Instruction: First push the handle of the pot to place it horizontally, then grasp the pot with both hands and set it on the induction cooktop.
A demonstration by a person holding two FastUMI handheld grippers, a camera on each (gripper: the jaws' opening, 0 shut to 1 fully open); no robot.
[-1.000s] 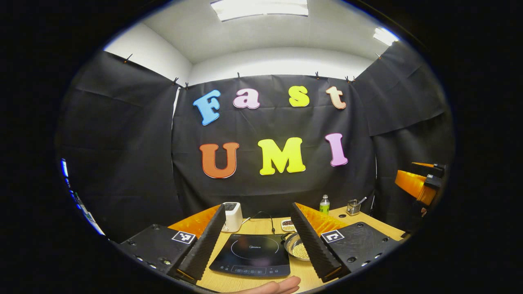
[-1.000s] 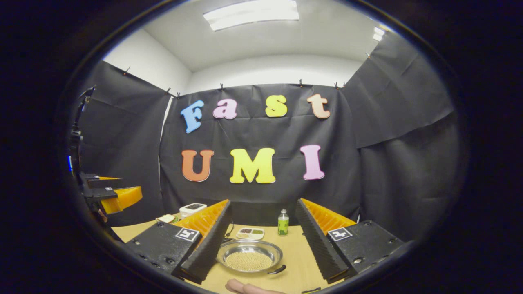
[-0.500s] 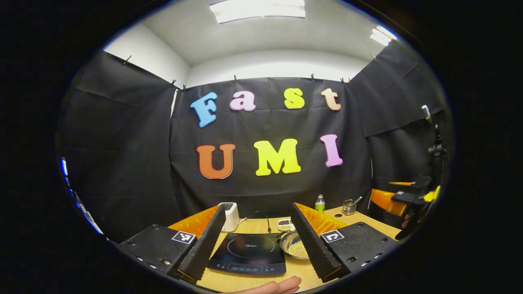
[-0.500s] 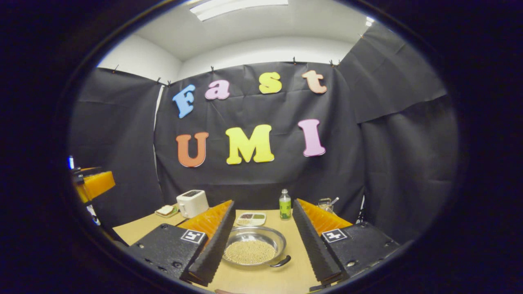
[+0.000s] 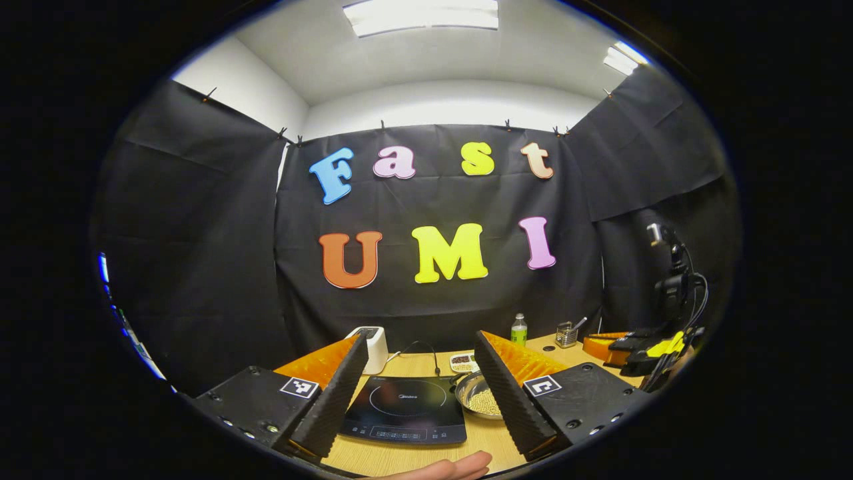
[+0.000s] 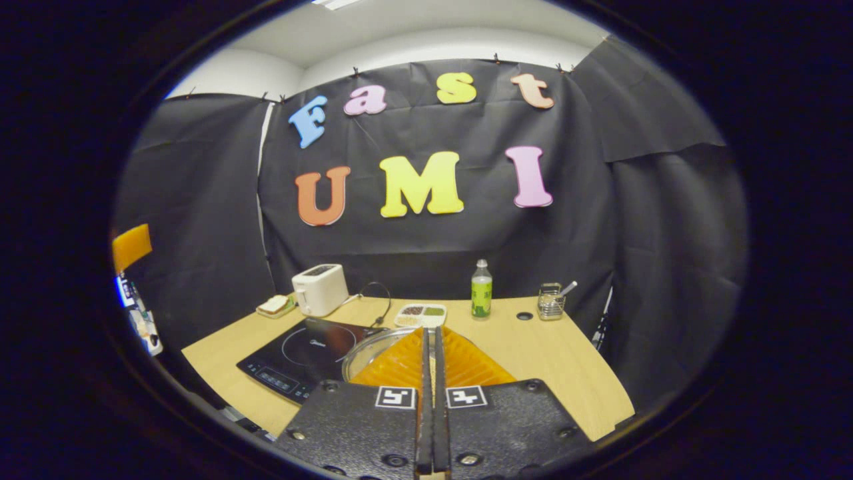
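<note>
Reading what writing there is: a small pale logo sits in the middle of the induction cooktop (image 5: 405,412), too small to make out, and each gripper carries square black-and-white markers near its fingers. The cooktop lies flat on the wooden table (image 6: 566,360) near the front-left edge, with bare wood in front of it and a broad open stretch on the table's right half. The pot (image 5: 481,399), a shallow steel pan with pale beans in it, sits just right of the cooktop, close beside its edge; contact cannot be judged. The left gripper (image 5: 421,390) is spread wide, framing the cooktop, its right finger covering part of the pot. The right gripper (image 6: 430,373) has its fingers pressed together with nothing between, poised before the pot's near rim (image 6: 373,347); the handle is hidden, possibly behind the fingers. At the back edge stand a toaster (image 6: 320,289), a green bottle (image 6: 481,291) and a wire holder (image 6: 550,301).
</note>
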